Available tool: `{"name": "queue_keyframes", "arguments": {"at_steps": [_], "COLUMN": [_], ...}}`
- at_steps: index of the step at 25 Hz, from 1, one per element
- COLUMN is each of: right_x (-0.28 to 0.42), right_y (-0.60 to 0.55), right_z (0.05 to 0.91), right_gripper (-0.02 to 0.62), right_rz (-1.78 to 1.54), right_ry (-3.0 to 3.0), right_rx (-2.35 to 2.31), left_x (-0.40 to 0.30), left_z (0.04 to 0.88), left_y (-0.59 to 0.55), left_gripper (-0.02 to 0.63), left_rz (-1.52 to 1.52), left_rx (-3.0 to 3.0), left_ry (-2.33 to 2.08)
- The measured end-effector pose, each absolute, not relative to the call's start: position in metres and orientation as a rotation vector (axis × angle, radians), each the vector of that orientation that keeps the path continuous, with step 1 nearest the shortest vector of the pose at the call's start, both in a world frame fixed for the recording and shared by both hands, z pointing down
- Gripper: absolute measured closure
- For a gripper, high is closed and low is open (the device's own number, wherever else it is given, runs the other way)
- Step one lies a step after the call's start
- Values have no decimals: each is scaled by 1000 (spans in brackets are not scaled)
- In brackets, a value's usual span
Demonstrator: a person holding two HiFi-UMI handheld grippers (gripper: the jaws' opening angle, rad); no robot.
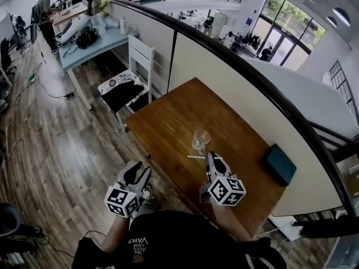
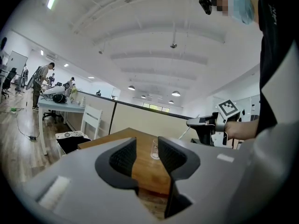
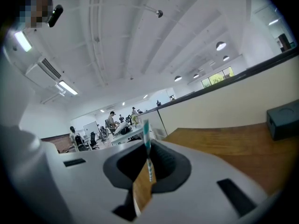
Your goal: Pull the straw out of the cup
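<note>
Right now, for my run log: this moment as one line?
right gripper: shut on straw | straw: out of cup | left gripper: open, empty

A brown wooden table point(image 1: 168, 122) is standing along a cream partition point(image 1: 224, 77), carrying a clear glass cup point(image 1: 200, 140) sitting upright near its middle and a dark teal box point(image 1: 280, 164) lying well apart, beside the partition.
</note>
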State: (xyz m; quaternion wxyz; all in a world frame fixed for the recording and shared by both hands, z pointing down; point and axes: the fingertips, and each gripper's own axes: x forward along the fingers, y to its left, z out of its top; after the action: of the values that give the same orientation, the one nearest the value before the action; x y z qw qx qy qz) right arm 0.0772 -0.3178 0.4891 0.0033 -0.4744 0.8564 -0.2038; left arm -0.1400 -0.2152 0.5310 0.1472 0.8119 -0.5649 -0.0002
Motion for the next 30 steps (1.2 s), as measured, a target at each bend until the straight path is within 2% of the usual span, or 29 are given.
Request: {"name": "queue_keyframes", "arguments": {"at_steps": [7,12,30], "right_x": [71,70,67], "right_y": [-287,-267,-225], "right_z": [496,504,526], "right_gripper": [561,561,563], "right_rz": [-642,-666,-736], "right_ry": [2758,2795,2877], "right_rx": [-1398,-1348,-1262], "left_x": [-133,-126,-117], "left_z": [531,533,540], "left_y": [-190,-175,-137], "left_gripper": [549,585,595], "left_rz": [14,31,79], "left_rx": [2318,2307,2278], "left_ry": [-1690,-1715,-1740]}}
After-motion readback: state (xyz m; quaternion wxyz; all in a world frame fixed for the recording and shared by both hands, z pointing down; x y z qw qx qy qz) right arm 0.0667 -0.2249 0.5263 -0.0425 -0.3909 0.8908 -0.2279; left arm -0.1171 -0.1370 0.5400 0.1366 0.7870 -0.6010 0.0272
